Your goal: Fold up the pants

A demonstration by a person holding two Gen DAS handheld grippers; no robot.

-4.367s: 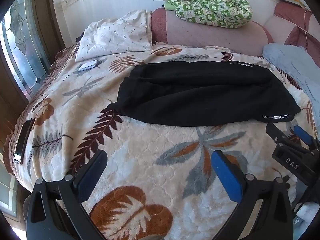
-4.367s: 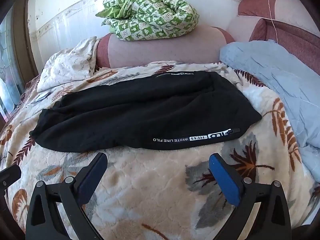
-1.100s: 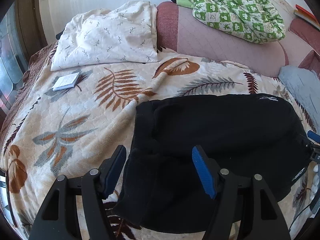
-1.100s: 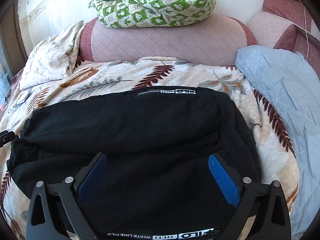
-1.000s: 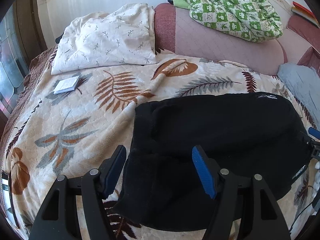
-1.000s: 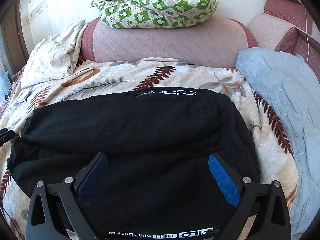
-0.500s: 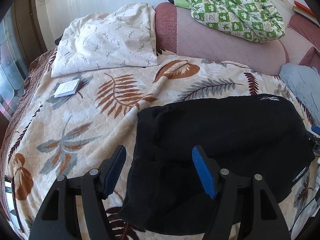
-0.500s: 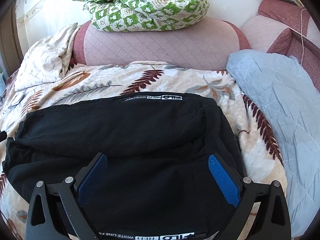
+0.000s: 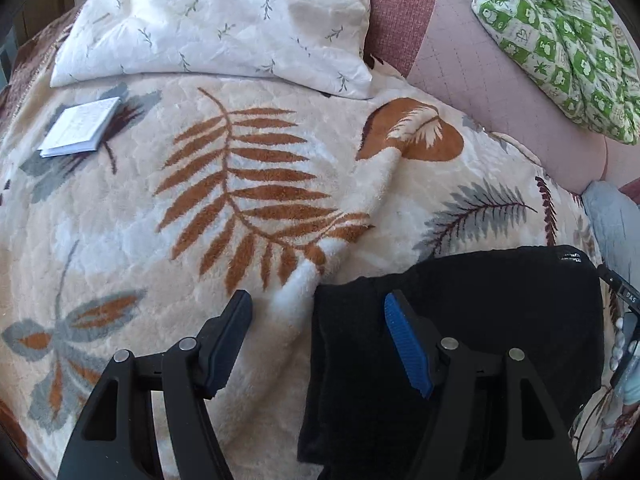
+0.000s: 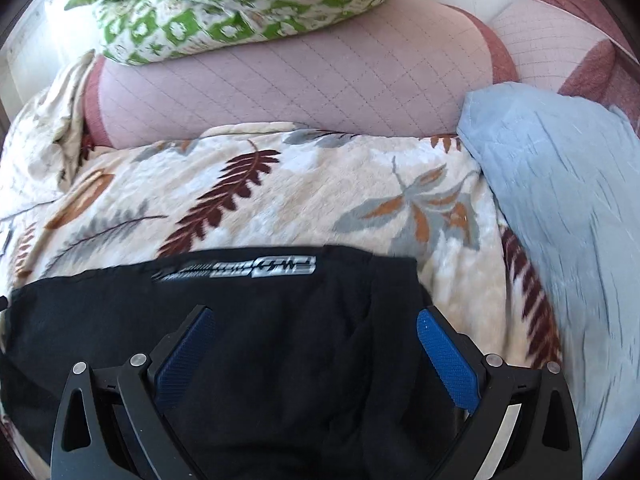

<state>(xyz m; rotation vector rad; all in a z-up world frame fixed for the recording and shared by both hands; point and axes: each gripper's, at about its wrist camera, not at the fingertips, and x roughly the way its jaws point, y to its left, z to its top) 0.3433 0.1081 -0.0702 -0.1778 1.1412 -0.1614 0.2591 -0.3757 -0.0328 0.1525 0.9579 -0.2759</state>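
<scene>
Bed covered by cream leaf-print blanket (image 9: 120, 216), white sprigged pillow (image 9: 216, 20) at the head against a quilted pink headboard (image 10: 304, 92), green-checked quilt (image 10: 224, 4) bundled on top, pale blue quilt (image 10: 560, 200) on the right, small white booklet (image 9: 78, 128) on the blanket, daylight throughout.

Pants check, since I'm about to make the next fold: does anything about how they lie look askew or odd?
Nothing stands out. The black pants lie in a fairly flat bundle on the leaf-print blanket, only softly rumpled at the left edge. Both the left gripper and the right gripper are open over them.
</scene>
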